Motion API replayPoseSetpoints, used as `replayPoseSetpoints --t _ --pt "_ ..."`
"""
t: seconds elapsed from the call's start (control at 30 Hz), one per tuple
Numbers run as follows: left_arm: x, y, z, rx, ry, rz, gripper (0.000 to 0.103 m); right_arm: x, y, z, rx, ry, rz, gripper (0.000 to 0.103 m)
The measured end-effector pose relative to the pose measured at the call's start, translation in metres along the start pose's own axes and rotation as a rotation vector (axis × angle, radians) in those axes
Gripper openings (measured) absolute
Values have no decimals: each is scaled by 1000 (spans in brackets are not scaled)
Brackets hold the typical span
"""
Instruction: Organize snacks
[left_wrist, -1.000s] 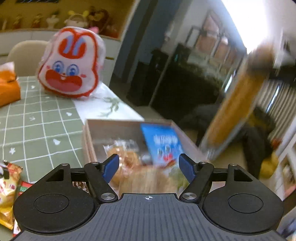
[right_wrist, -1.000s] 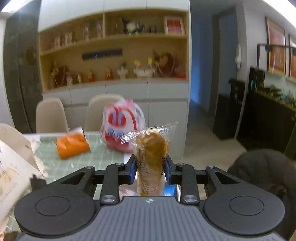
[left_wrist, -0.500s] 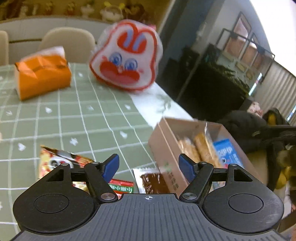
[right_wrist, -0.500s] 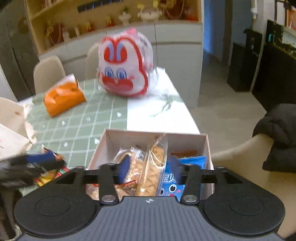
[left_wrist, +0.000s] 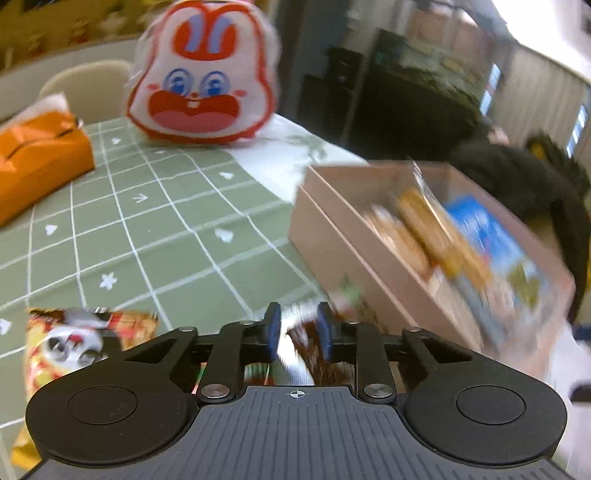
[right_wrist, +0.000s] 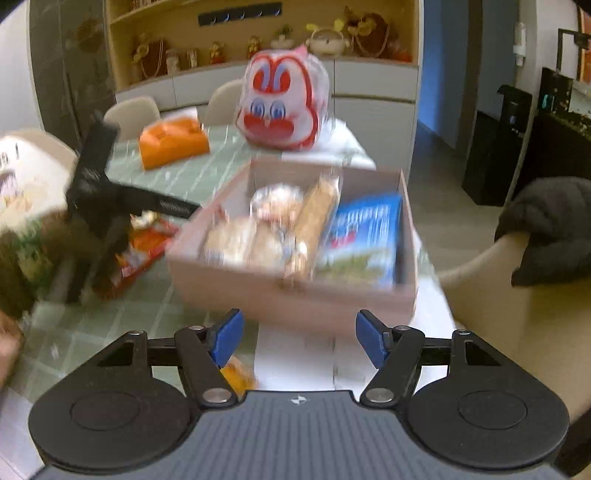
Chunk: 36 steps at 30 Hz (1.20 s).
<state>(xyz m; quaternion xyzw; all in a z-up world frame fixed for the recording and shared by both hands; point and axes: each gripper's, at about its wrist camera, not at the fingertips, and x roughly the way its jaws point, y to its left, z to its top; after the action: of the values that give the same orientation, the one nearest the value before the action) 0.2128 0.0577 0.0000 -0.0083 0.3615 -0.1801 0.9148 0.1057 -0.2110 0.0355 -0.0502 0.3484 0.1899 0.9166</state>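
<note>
Your left claw (left_wrist: 297, 330) is clamped on a brown foil snack packet (left_wrist: 314, 354) at lower centre, beside the tan cardboard box (left_wrist: 332, 236). Right claw (right_wrist: 297, 338) is opening, empty. Thin foil may slip during lifting.

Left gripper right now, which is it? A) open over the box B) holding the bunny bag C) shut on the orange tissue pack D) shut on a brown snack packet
D: the left gripper has its blue pads closed on a brown packet lying on the table beside the box.
</note>
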Motion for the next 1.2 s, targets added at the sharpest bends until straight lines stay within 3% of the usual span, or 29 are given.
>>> replayPoseSetpoints --t 0.23,0.4,0.5,0.63,0.83,0.9,1.0,1.13,1.2 --pt "-47 -15 -41 98 29 -50 26 13 15 -26 1 32 79 68" --pt "-70 -33 -61 163 108 -90 26 24 32 -27 -17 25 77 68" --pt "-89 -52 -81 244 112 -79 25 24 38 -33 -24 23 93 68" --pt "-111 -57 -98 166 83 -78 27 21 45 -39 -56 5 71 68" --pt "-127 -22 -98 -87 -96 48 27 21 69 -30 -63 -36 109 68" --pt "-124 -12 -86 -158 -147 49 27 27 79 -24 -62 -24 127 68" --pt "-100 -13 -58 -131 -116 -24 31 31 92 -20 -73 -29 113 68" --pt "-56 -10 -37 -83 -83 70 31 22 100 -31 -115 -60 95 68" --pt "-42 -8 -35 -77 -67 61 30 14 99 -38 -139 -70 82 68"
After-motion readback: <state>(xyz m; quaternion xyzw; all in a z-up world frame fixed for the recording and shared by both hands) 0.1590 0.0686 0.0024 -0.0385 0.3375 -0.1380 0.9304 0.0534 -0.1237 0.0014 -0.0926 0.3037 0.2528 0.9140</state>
